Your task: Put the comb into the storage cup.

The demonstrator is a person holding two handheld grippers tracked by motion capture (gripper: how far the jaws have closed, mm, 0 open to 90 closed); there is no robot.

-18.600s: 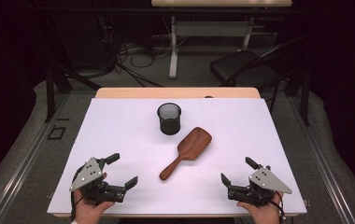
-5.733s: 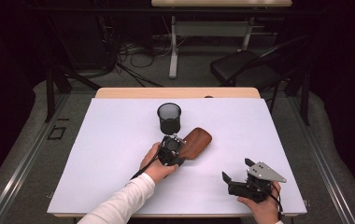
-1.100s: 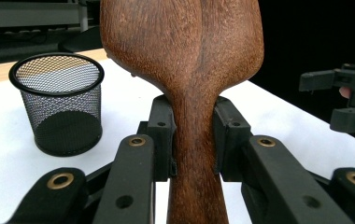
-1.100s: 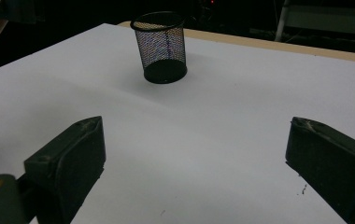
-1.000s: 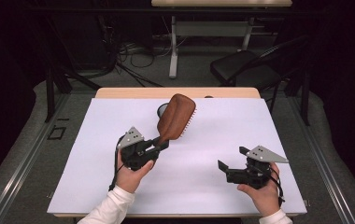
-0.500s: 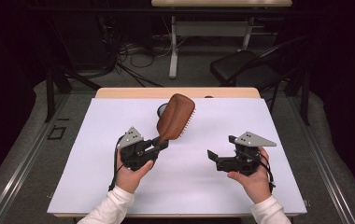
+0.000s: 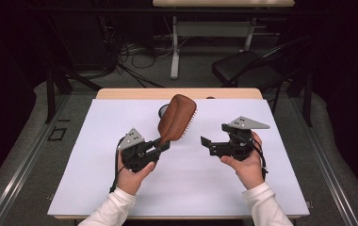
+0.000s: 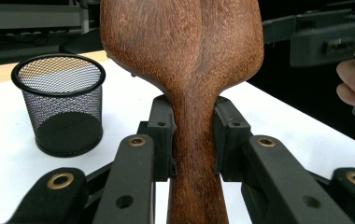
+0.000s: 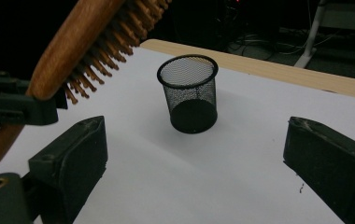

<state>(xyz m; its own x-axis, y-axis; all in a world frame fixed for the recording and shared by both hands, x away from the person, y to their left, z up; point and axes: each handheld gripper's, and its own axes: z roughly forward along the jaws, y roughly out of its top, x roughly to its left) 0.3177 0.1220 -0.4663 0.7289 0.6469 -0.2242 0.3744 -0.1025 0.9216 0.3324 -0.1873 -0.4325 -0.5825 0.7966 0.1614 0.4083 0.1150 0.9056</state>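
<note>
Left gripper (image 7: 160, 147) clamped on the neck of the wooden hairbrush (image 7: 176, 118), one pad on each side of the handle where it narrows below the head. Held clear of the table (image 7: 120, 188), head up and tilted away from the jaws, smooth back toward the left gripper's camera, bristles facing the right gripper (image 7: 206, 143). Right gripper raised off the table beside the brush, jaws wide apart, nothing between them.

Seen along the right jaws: brush head up and to the left of them, mesh cup (image 9: 188, 93) straight ahead beyond the gap, upright and empty, well apart from both pads. Seen along the left jaws: same cup beyond and to the left of the clamped handle.

Step in hand, by the look of it: brush lifted and presented, second gripper coming in toward it. Likely a handover, or a steadying grip ahead of dropping the brush into the cup.

Next move, as a judgement: open jaws brought around the head or the free handle end, closed squarely on wood rather than bristles, left grip kept firm until the right one holds.
</note>
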